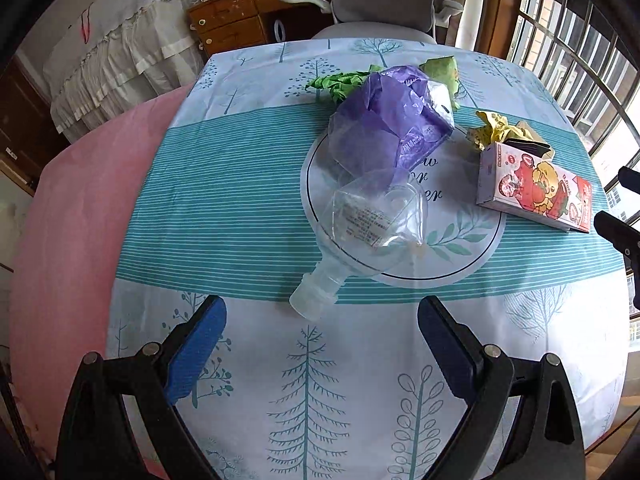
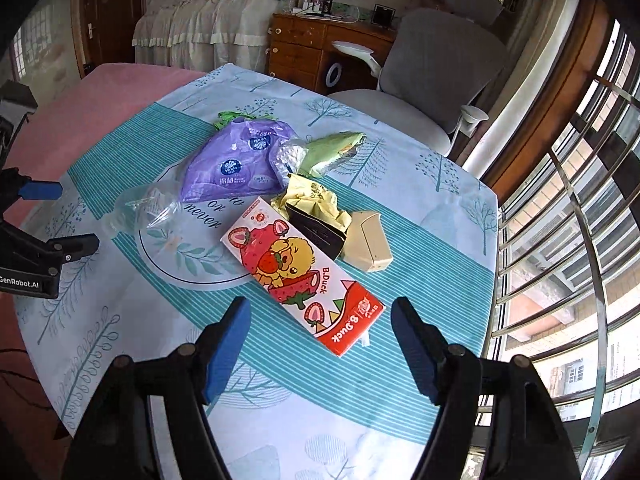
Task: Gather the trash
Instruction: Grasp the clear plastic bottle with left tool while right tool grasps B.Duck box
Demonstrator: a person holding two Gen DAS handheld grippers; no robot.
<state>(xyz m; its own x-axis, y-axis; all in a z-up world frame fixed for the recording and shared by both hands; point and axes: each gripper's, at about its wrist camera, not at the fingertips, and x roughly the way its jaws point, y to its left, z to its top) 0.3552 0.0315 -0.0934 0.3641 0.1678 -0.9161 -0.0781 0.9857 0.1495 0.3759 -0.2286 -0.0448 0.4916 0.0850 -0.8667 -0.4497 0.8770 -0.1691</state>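
Note:
Trash lies on the tablecloth (image 1: 240, 200). A crushed clear plastic bottle (image 1: 360, 224) lies with its neck toward my left gripper (image 1: 320, 332), which is open and empty just short of it. Behind it are a purple plastic wrapper (image 1: 396, 120), green crumpled paper (image 1: 340, 82) and yellow paper (image 1: 500, 128). A red strawberry-duck carton (image 2: 300, 268) lies just ahead of my open, empty right gripper (image 2: 320, 328). A black packet (image 2: 316, 232), a beige box (image 2: 366, 248), a yellow wrapper (image 2: 312, 196) and a green foil wrapper (image 2: 332, 152) lie beyond it. The left gripper (image 2: 60, 216) shows at the left.
A grey office chair (image 2: 424, 76) stands behind the table, with a wooden desk (image 2: 304, 52) and a covered bed (image 2: 208, 20) further back. A barred window (image 2: 568, 200) runs along the right. A pink cloth (image 1: 80, 220) covers the table's left side.

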